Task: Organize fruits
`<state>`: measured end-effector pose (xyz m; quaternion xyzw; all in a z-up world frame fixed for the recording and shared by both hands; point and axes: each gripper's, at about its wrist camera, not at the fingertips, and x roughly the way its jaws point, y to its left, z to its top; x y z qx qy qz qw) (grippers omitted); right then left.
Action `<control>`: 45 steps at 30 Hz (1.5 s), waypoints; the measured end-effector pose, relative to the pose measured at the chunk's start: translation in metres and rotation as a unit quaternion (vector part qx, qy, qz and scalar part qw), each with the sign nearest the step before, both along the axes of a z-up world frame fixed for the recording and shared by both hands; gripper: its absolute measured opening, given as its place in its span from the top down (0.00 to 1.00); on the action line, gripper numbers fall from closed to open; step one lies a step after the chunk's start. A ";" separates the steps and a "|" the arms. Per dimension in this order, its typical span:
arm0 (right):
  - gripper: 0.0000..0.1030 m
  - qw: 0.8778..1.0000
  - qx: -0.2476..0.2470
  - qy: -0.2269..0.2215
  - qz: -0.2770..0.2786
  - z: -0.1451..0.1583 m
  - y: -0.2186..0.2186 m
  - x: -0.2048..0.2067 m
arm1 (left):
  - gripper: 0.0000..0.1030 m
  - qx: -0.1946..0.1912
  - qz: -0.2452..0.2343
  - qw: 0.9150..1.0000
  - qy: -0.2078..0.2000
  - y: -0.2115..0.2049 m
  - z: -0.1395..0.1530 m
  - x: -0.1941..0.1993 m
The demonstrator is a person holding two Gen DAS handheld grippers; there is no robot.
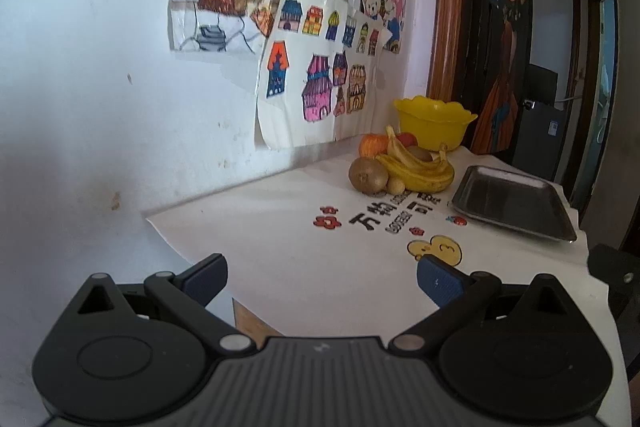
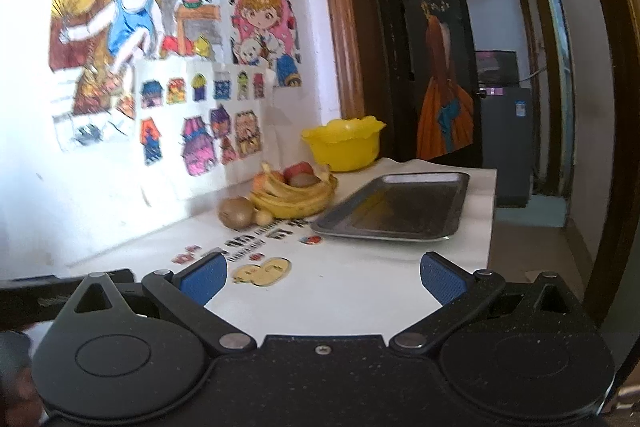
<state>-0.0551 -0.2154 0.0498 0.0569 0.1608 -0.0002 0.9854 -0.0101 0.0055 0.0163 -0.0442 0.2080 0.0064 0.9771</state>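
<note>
lying well ahead of both spread-jawed grippers (image 1: 322, 277) (image 2: 322, 277), bananas (image 1: 420, 171).

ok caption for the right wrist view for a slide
Open right gripper faces a fruit pile, yellow bowl and empty metal tray on a white table.

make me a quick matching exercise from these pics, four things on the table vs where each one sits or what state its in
Things:
1. yellow bowl
2. metal tray
3. bananas
4. front kiwi

Places or states:
A. curved around a second kiwi
B. empty, flat on the white cloth, right of the fruit
C. nearest the camera in the fruit pile, beside a small pale fruit
D. at the back by the wooden door frame

Pairs: 1-D, 2-B, 3-A, 4-C
</note>
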 end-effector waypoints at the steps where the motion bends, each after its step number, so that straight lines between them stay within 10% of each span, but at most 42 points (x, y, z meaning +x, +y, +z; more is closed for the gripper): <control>1: 0.01 1.000 0.004 0.003 0.007 0.011 0.002 0.000 | 0.00 0.002 0.000 1.000 -0.003 0.001 0.004 -0.002; 20: 0.01 0.992 0.006 -0.018 0.124 0.150 0.028 0.047 | 0.00 0.015 -0.036 0.998 -0.054 0.036 0.080 0.036; 36: 0.01 0.967 0.002 0.034 0.252 0.058 -0.022 0.274 | 0.00 0.020 -0.094 0.995 0.017 0.010 0.019 0.209; 45: 0.01 0.960 -0.051 0.125 0.246 0.013 -0.022 0.320 | 0.00 0.014 -0.106 0.988 0.109 -0.008 -0.002 0.276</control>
